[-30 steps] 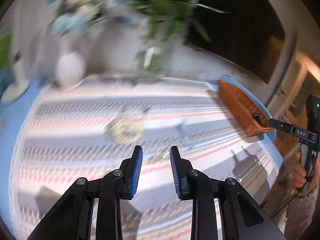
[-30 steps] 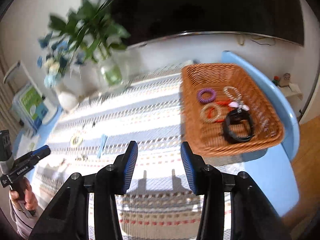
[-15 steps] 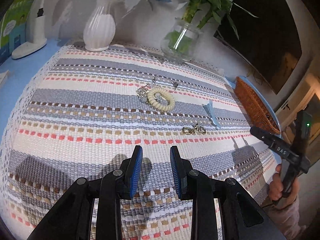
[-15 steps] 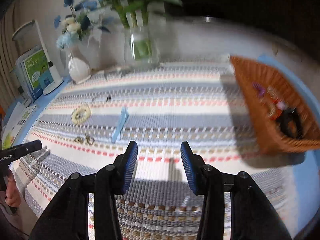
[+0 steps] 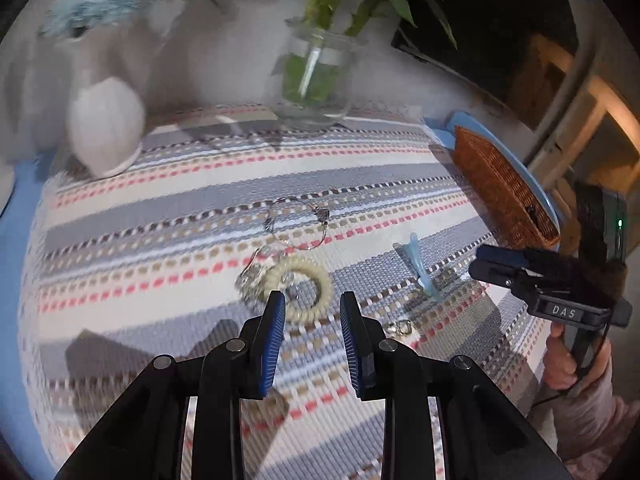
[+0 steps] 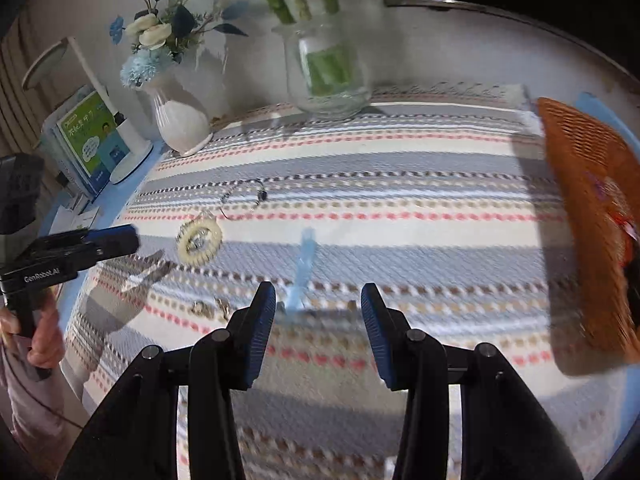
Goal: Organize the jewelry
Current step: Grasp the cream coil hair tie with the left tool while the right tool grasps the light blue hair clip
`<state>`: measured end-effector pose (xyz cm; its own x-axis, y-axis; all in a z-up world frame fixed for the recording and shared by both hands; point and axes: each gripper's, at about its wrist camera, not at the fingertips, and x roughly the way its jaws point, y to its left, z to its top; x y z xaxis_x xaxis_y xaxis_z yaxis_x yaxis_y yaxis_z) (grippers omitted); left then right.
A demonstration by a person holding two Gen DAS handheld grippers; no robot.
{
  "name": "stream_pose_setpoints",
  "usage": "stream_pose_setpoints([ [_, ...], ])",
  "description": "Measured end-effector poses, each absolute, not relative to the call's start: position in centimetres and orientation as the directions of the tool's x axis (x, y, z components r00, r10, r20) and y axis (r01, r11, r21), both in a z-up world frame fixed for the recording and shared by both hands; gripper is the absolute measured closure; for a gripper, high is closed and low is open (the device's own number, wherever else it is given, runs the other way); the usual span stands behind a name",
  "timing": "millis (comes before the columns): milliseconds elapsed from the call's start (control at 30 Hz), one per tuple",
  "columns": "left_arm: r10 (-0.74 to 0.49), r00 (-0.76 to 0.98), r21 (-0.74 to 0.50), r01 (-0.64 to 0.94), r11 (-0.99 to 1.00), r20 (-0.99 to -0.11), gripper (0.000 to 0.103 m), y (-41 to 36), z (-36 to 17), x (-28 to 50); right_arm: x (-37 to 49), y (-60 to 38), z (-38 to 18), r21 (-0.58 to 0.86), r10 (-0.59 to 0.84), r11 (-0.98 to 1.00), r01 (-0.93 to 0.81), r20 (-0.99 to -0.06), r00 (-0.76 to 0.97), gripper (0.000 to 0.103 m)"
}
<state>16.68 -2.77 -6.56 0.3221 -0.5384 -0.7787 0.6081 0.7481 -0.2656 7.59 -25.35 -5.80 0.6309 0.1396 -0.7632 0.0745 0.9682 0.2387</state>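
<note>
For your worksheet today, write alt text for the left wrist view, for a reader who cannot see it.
An open left gripper hovers over a striped tablecloth, its tips just short of a cream coil hair tie. Beyond lie a thin bracelet and a blue hair clip; at right, the right gripper and a wicker basket.

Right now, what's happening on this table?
A person is sorting jewelry with a gripper in each hand. The left gripper, open and empty, hangs over a cream coil bracelet on the striped cloth. The right gripper, also open and empty, points at a light blue clip. The wicker basket already holds some pieces.
</note>
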Motion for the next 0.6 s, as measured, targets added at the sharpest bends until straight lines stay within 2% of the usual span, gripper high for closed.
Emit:
stream_pose_setpoints([
  [133,-0.512,0.305,-0.242,0.618,0.748,-0.803,0.075,-3.7,-8.4,19.1,10.1,-24.9,-6.5,0.277,0.181,0.959,0.065,-0.771,0.610,0.055],
  [600,-0.521,0.293,-0.233,0.650,0.724,-0.802,0.075,-4.6,-10.8,19.7,13.6,-23.4,-9.8,0.213,0.145,0.976,0.054,-0.808,0.571,0.056],
])
